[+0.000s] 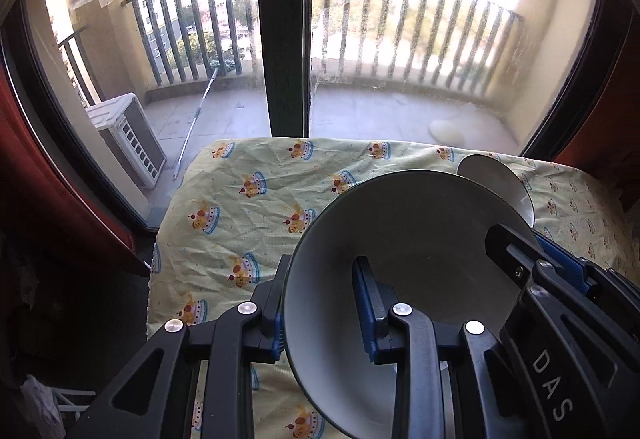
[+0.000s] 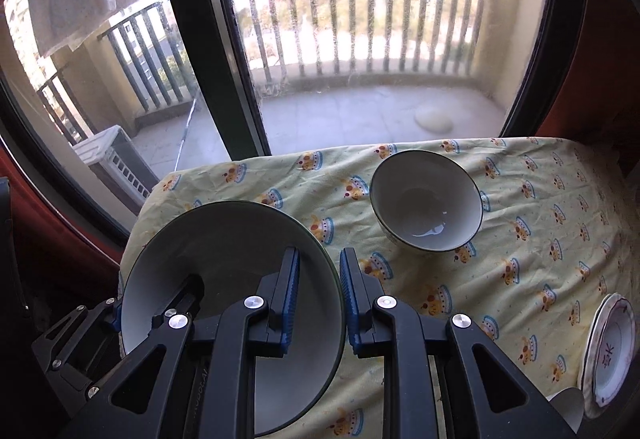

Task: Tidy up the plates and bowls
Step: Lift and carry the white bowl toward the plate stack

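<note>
While both grippers, left (image 1: 320, 303) and right (image 2: 318, 303), clamped the large bowl (image 2: 240, 239), the small bowl (image 2: 426, 199) and plates (image 2: 610, 355) waited unstacked.

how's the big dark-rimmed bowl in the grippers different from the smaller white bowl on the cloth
The big dark-rimmed bowl is wider and shallower; the smaller white bowl is deeper. The big one is clamped at opposite rim edges by the left gripper and right gripper; the smaller one sits free on the cloth. Both look empty and pale inside.

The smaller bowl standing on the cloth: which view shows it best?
The right wrist view: the smaller bowl shows whole there, rim and inside, standing alone on the patterned cloth. In the left wrist view only part of it shows behind the large held bowl.
</note>
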`<action>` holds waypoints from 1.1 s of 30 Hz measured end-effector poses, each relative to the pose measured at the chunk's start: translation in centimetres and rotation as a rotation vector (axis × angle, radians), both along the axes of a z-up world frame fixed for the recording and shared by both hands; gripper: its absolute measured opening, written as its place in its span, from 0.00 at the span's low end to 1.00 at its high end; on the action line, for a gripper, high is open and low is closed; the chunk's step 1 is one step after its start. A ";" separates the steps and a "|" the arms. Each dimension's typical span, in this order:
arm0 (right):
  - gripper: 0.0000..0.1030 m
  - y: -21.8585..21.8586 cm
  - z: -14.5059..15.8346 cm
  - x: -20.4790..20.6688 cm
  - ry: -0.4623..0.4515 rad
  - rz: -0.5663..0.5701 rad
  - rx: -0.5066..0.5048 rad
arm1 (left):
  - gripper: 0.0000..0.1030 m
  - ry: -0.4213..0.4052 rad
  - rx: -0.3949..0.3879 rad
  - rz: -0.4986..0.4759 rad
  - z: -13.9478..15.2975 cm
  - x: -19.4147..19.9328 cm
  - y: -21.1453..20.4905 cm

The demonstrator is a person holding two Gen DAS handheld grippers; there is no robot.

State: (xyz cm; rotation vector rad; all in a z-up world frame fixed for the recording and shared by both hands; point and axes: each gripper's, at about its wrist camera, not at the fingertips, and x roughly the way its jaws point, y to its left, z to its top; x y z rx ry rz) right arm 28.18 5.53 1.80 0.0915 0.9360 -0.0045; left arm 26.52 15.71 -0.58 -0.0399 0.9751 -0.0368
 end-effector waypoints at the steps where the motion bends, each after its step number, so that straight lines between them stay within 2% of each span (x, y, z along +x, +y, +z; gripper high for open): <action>1: 0.24 -0.3 0.4 -0.5 -0.004 0.001 0.000 | 0.27 -0.004 0.002 -0.001 0.2 -0.5 -0.3; 15: 0.24 -6.5 2.6 -7.6 -0.038 0.031 0.017 | 0.27 -0.030 0.032 0.019 2.2 -7.3 -6.6; 33: 0.24 -19.2 2.0 -13.3 -0.015 0.082 0.013 | 0.27 -0.004 0.030 0.052 1.1 -13.3 -18.8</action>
